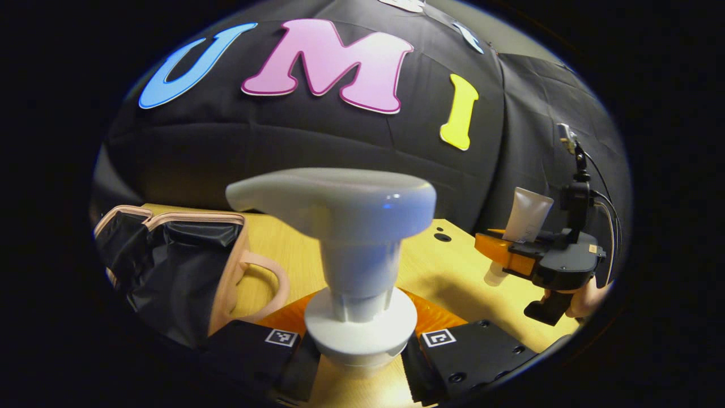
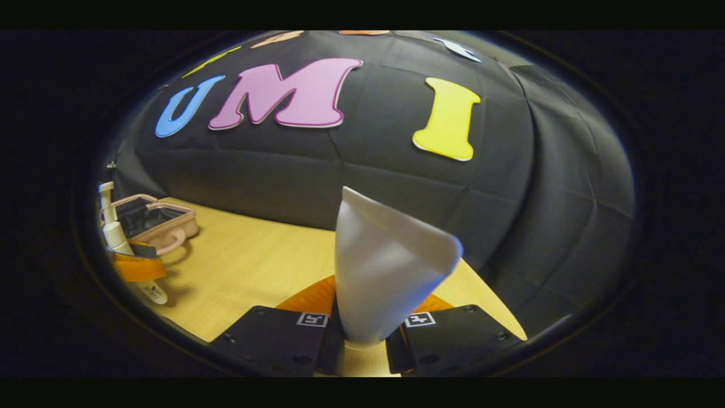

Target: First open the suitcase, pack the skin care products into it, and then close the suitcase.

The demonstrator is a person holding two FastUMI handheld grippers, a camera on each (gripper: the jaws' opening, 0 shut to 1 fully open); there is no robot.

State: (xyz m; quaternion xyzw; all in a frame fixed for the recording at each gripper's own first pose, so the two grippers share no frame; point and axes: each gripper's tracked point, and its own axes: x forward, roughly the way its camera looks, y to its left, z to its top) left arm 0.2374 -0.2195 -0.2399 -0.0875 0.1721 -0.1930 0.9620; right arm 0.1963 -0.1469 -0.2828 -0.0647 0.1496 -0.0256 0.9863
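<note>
In the left gripper view my left gripper (image 1: 358, 354) is shut on a white pump bottle (image 1: 354, 249), held upright above the wooden table (image 1: 453, 272); its pump head fills the middle. The pink suitcase (image 1: 187, 266) lies open at the left, dark lining showing. At the right my right gripper (image 1: 512, 249), held by a hand, grips a white tube (image 1: 527, 218). In the right gripper view my right gripper (image 2: 362, 334) is shut on that white tube (image 2: 385, 266), crimped end up. Far left there, the pump bottle (image 2: 113, 226) hangs in the left gripper (image 2: 136, 266), with the open suitcase (image 2: 161, 221) behind it.
The light wooden table (image 2: 255, 266) runs back to the black cloth wall. Two small dark holes (image 1: 442, 235) mark the tabletop near the back. A cable runs up from the right gripper's body (image 1: 589, 164).
</note>
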